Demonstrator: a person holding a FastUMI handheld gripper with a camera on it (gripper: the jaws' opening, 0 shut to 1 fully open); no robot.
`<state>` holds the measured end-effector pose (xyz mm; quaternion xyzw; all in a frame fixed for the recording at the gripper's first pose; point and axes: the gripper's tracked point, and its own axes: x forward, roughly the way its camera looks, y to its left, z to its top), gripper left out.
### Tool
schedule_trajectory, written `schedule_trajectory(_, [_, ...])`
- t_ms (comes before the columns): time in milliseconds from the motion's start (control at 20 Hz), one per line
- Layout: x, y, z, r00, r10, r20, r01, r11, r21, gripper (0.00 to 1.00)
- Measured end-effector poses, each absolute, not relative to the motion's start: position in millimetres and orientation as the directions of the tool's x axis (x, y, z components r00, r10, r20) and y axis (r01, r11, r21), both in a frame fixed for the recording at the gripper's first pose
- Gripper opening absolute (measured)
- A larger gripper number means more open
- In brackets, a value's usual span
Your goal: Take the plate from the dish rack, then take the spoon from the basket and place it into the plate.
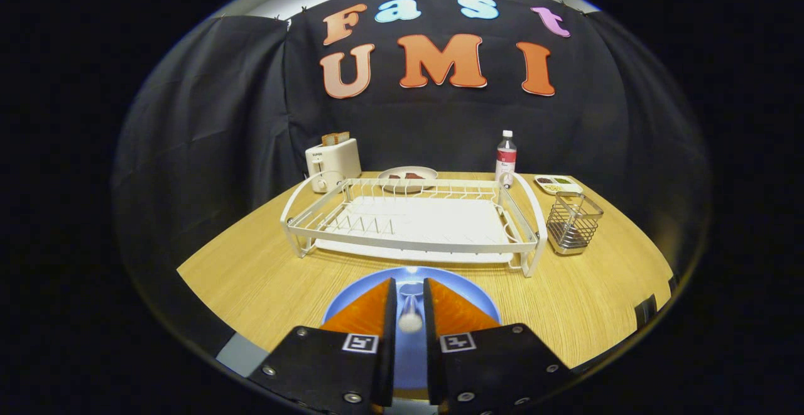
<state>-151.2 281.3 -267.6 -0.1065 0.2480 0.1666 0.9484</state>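
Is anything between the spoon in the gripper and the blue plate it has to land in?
Nothing visible. The gripper holds the spoon between its fingers directly over the blue plate, which sits on the table in front of the dish rack. The wire basket stands off to the side.

I can't see most of the blue plate (pixel 465 289) under my gripper (pixel 410 296); its fingers cover the spoon's (pixel 410 319) handle, lower centre.
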Motion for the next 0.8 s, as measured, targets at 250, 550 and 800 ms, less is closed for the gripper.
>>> schedule_trajectory(250, [-148, 257, -230, 0.850, 0.219, -0.479, -0.310, 0.943, -0.120, 0.72])
schedule_trajectory(550, [-126, 210, -136, 0.920, 0.159, -0.359, -0.219, 0.967, -0.133, 0.98])
schedule_trajectory(800, [-110, 163, -64, 0.962, 0.101, -0.255, -0.143, 0.979, -0.149, 0.98])
